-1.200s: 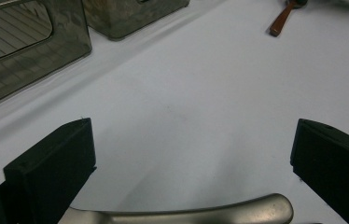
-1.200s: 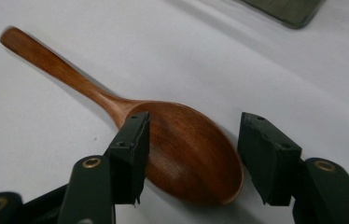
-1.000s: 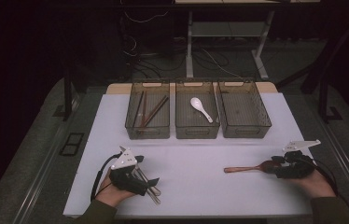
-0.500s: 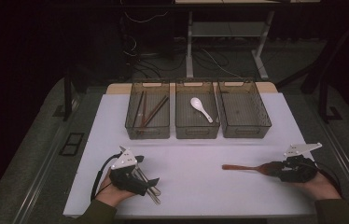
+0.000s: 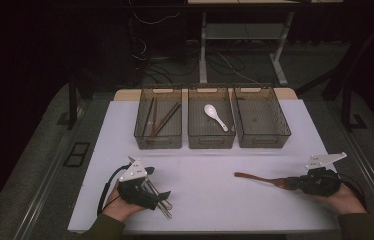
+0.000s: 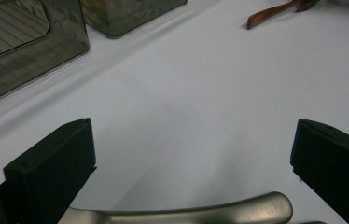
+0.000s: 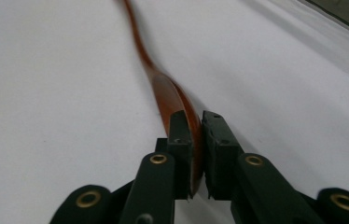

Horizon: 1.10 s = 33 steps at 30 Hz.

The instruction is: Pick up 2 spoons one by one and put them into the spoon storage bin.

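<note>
A brown wooden spoon point(image 5: 259, 178) lies on the white table top at the right, handle pointing left. My right gripper point(image 5: 295, 183) has just been closing, and it is shut on the spoon's bowl end point(image 7: 163, 88); its pads point(image 7: 180, 133) press both sides. My left gripper point(image 5: 161, 199) rests at the front left with its jaws open point(image 6: 193, 140). A silvery metal utensil handle point(image 6: 186, 215) lies on the table between the wide-apart pads, untouched. The wooden spoon point(image 6: 275, 11) shows far off in the left gripper view.
Three clear bins stand in a row at the back. The left bin point(image 5: 158, 145) holds brown chopsticks point(image 5: 164, 119), the middle bin point(image 5: 211, 145) holds a white spoon point(image 5: 215, 116), and the right bin point(image 5: 264, 145) has a bare floor. The table top point(image 5: 210, 170) ends near my hands.
The right gripper's jaws have drawn in onto the wooden spoon, and the gripper has shifted slightly. The left hand and its gripper have stayed where they were.
</note>
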### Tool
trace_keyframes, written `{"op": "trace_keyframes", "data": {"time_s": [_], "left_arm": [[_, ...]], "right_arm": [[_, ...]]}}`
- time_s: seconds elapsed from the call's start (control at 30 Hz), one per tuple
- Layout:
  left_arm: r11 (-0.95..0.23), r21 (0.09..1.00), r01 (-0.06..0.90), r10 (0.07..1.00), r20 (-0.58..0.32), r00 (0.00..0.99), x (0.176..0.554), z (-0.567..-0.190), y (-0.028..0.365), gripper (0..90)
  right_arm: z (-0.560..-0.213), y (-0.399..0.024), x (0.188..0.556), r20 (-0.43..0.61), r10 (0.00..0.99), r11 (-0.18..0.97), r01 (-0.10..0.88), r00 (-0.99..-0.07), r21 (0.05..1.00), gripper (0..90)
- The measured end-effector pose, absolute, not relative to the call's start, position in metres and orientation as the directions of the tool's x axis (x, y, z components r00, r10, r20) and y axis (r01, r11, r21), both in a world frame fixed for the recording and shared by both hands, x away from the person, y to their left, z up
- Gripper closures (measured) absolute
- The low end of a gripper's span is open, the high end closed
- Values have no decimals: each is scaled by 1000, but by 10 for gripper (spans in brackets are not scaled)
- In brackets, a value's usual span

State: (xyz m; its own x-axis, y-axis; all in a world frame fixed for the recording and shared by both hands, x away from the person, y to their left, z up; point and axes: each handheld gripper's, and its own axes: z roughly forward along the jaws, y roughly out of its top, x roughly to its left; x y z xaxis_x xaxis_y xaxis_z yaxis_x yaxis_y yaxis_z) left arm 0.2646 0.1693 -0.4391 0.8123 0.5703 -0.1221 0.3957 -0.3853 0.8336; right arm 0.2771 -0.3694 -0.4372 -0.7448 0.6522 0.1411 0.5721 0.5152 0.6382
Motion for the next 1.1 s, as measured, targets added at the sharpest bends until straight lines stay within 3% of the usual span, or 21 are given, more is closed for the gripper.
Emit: {"op": "trace_keyframes", "data": {"time_s": [1.1], "left_arm": [[-395,827,401,569,-122,813,265,-438,168,0]], "right_arm": [[-410,-343,283,95,658,446,489,-747,750,826]]}}
